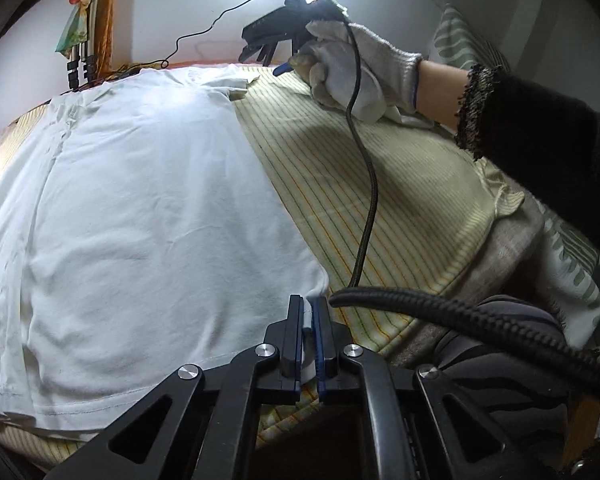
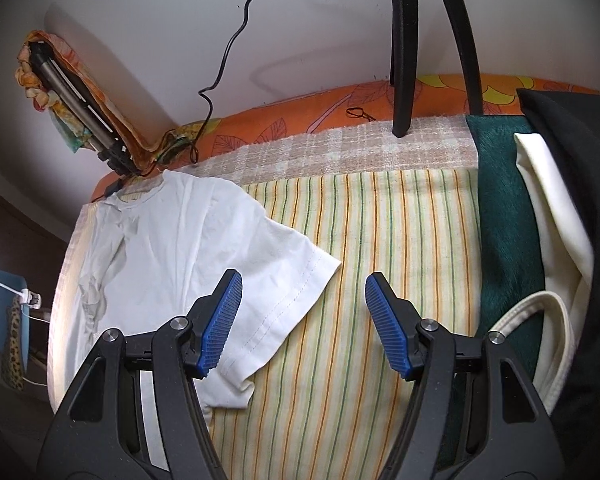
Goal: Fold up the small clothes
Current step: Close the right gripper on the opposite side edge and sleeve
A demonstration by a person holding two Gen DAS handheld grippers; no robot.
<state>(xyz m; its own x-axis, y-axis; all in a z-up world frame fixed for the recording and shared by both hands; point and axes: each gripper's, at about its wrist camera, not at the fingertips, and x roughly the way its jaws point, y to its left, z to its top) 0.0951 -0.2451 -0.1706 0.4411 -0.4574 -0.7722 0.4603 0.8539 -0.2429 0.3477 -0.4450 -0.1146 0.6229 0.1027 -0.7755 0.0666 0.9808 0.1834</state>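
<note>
White T-shirt [image 1: 139, 200] corner pinched in left gripper [image 1: 310, 316], right gripper [image 2: 304, 300] angled down, jaws wide, empty

The left gripper [image 1: 310, 312] is clamped tight, a sliver of white cloth pinched between its pads. The right gripper [image 2: 304, 292] hangs tilted down with jaws spread and empty, gripped by a white-gloved hand [image 1: 352, 68], dark sleeve behind

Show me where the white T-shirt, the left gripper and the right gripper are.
white T-shirt [image 1: 147, 200]: left wrist view, its body.
left gripper [image 1: 308, 312]: left wrist view, between fingertips.
right gripper [image 2: 304, 292]: right wrist view, between fingertips.
</note>
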